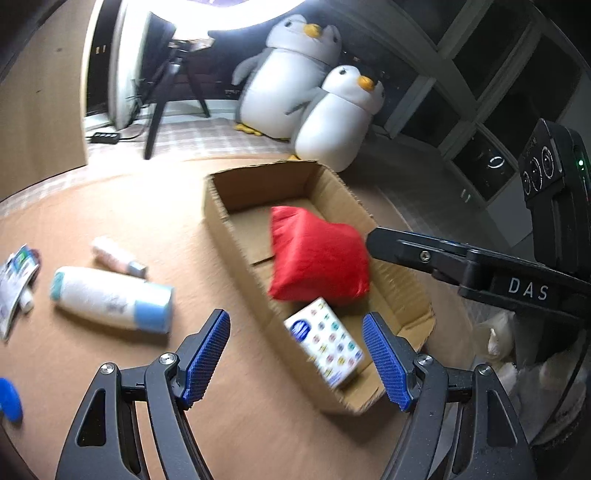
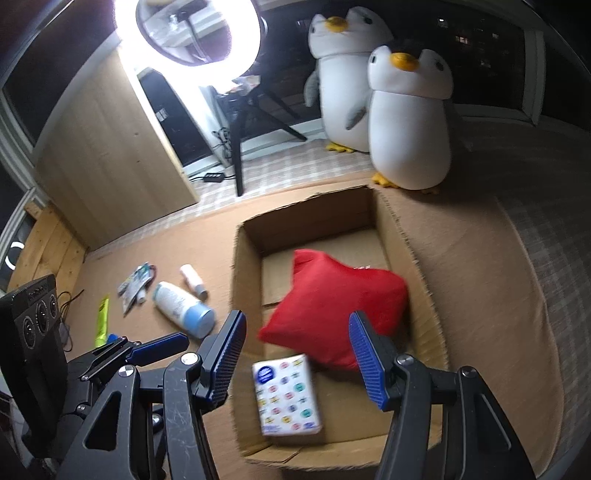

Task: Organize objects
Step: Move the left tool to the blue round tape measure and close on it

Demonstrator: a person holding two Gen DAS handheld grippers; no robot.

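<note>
An open cardboard box stood on a brown cardboard-covered surface, and two of the task's things already lay inside it: a red pouch slumped across the middle of the box floor, and a small white pack printed with coloured dots lay flat at the near end, just beside the pouch's lower edge. The left tool hovered over the near left wall of the box with its blue pads spread apart and nothing between them; the dotted pack showed in the gap below but touched neither pad. The right tool hung above the near half of the box, likewise released, its jaws parted over the pack and the pouch's corner without gripping either. Outside the box, to its left, a white bottle with a light-blue cap lay on its side, with a smaller pinkish tube just behind it and a flat printed sachet farther left. A yellow-green tube lay near the left edge in the right wrist view. Two plush penguins sat on the floor beyond the box, near a bright ring light on a tripod.
</note>
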